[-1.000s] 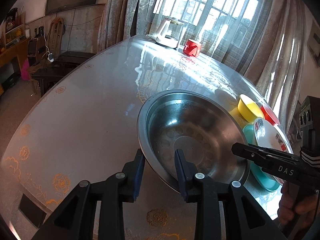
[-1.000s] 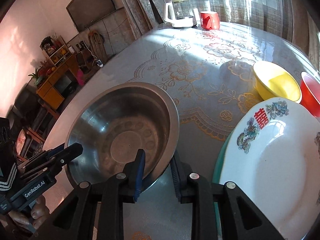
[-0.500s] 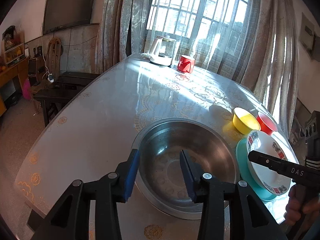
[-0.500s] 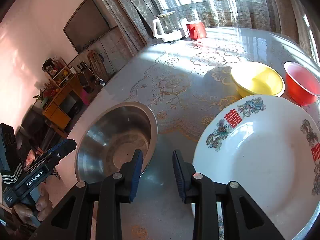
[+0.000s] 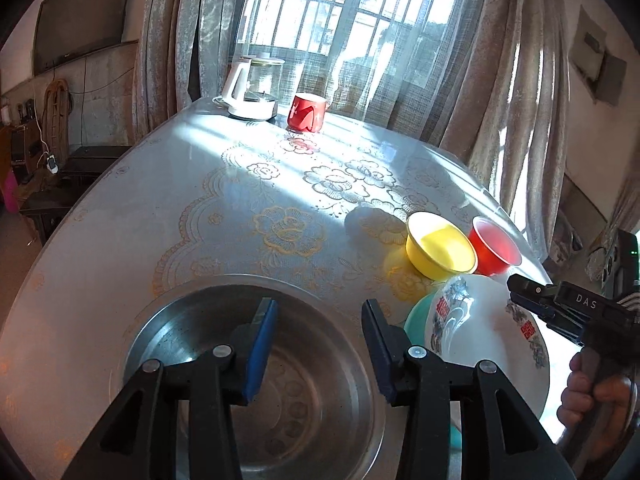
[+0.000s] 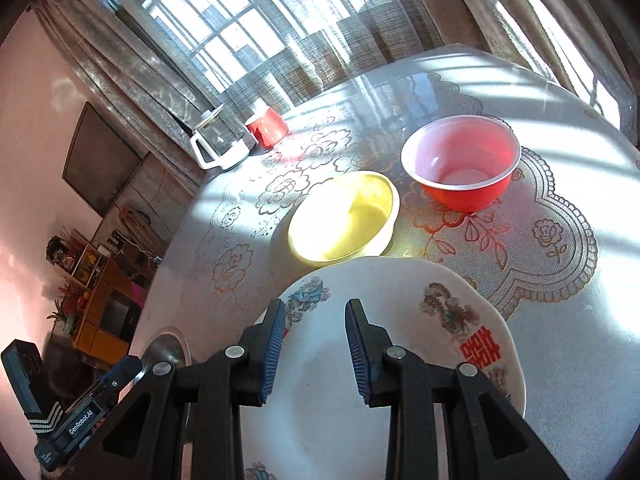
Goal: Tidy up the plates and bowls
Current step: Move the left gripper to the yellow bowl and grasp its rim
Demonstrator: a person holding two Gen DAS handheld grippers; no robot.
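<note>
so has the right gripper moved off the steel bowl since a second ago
Yes. The right gripper has swung right, away from the steel bowl, and now hovers open over the white plate.

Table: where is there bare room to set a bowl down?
Free: the wide stretch between the steel basin, kettle and red mug. Crowded: yellow bowl, red bowl and white plate cluster together.
</note>
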